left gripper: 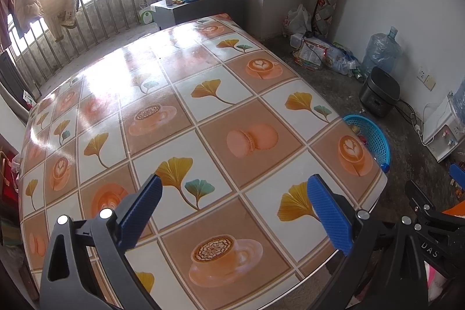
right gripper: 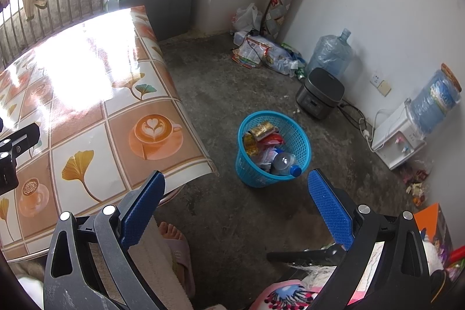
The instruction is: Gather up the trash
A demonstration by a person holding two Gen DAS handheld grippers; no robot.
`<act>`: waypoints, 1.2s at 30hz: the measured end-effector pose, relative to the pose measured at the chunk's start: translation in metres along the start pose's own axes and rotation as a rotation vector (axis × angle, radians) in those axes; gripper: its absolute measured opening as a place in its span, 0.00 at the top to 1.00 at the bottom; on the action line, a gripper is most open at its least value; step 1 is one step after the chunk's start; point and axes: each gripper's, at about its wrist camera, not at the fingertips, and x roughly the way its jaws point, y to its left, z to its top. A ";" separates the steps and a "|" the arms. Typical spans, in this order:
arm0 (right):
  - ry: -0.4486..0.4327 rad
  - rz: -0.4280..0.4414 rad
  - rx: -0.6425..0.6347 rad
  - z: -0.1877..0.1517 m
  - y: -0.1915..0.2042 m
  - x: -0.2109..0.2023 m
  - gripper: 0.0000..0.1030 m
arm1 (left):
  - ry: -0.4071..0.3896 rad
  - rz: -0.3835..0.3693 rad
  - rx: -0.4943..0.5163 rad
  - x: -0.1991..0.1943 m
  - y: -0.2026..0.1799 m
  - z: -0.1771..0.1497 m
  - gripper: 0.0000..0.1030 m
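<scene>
While the left gripper hangs wide and empty over the patterned table, the right gripper is just as wide, holding nothing, out past the table's corner above bare concrete floor. Only the right wrist view shows the blue basket whole, standing on the floor near the table edge, with wrappers and a plastic bottle inside. From the left wrist view just its rim peeks beyond the table's right edge. Open floor lies between basket and rice cooker by the wall.
</scene>
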 end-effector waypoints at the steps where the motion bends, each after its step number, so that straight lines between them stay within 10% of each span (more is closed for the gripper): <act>1: -0.001 0.000 -0.001 0.000 0.000 0.000 0.08 | 0.000 0.000 -0.001 0.000 0.000 0.000 0.05; 36: -0.008 -0.005 -0.003 0.007 0.001 -0.003 0.08 | 0.005 -0.005 -0.007 -0.002 0.002 0.003 0.05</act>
